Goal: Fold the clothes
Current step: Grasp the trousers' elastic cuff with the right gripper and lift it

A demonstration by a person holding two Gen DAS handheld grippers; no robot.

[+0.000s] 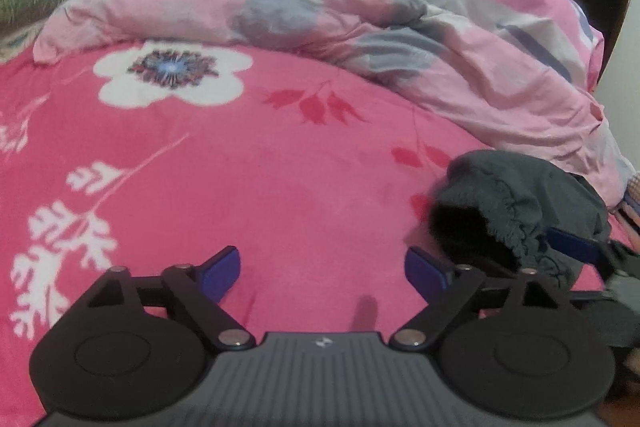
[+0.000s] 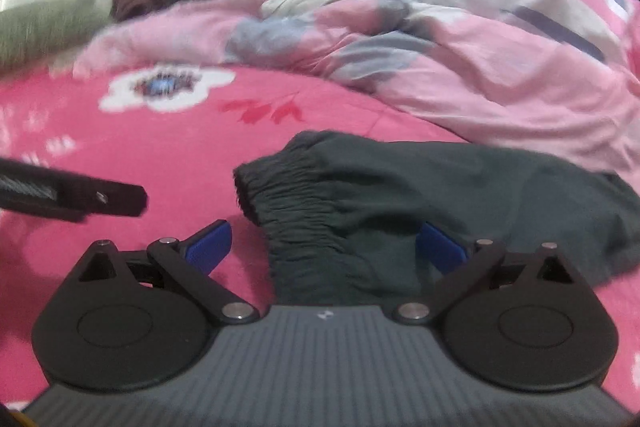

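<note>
The dark grey trousers (image 2: 460, 195) lie crumpled on the pink flowered bedspread (image 2: 168, 147), their elastic waistband (image 2: 288, 195) bunched toward the right claw (image 2: 324, 247), whose released blue pads straddle the cloth without pressing it. The left claw (image 1: 322, 269) is also released, over bare bedspread with the trousers just beside its right pad. Behind, a rumpled pale pink quilt (image 1: 460, 67) covers a person lying on the bed.
</note>
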